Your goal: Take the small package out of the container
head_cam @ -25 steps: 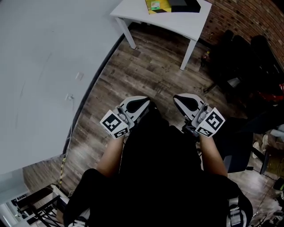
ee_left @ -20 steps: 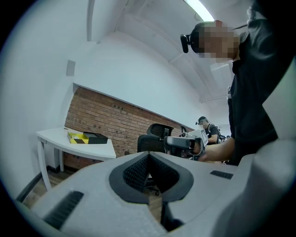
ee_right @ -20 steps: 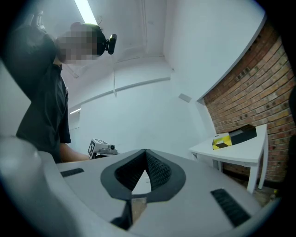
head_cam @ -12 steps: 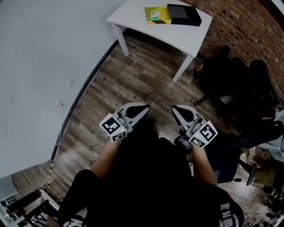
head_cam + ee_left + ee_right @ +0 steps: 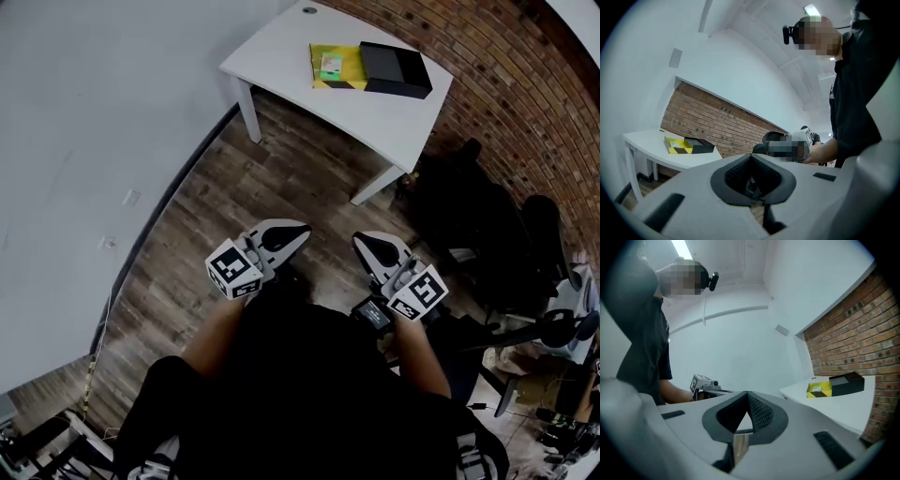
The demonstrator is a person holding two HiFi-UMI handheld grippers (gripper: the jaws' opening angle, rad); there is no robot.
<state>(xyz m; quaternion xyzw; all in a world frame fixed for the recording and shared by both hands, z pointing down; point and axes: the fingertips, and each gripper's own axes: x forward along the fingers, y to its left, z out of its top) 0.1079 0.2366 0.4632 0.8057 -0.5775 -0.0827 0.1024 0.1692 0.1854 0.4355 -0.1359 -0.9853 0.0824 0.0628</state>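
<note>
Head view: I look steeply down on my 2 hand-held grippers, held side by side above a dark wood-plank floor (image 5: 281, 159), in front of the person's black clothing. The left gripper (image 5: 298, 226), white with a black-and-white marker cube, is clenched on nothing. The right gripper (image 5: 360, 240), of the same build, is also clenched and empty. Both tips point toward a white rectangular table (image 5: 375, 103) that stands well apart from them, against a red brick wall (image 5: 506, 84).

On the table lies a shallow yellow container with black stripes (image 5: 337, 67). The small green-and-white package (image 5: 330, 66) rests inside it, flat. A black rectangular box (image 5: 395, 69) sits just beside the container, on its right. Black office chairs (image 5: 469, 216) stand to the right of the table, and a plain white wall (image 5: 94, 112) runs along the left.

Left gripper view: the jaws meet, their dark ribbed pads (image 5: 736, 173) pressed together, with nothing between them. Beyond them, the table (image 5: 647, 140) carries the container (image 5: 675, 145) and the black box (image 5: 699, 146) in the distance.

Right gripper view: the jaws also meet tip to tip over an empty notch. The container (image 5: 818, 390) and the black box (image 5: 846, 382) sit far off on the table (image 5: 834, 411), and the left gripper (image 5: 705, 383) shows at the left.
</note>
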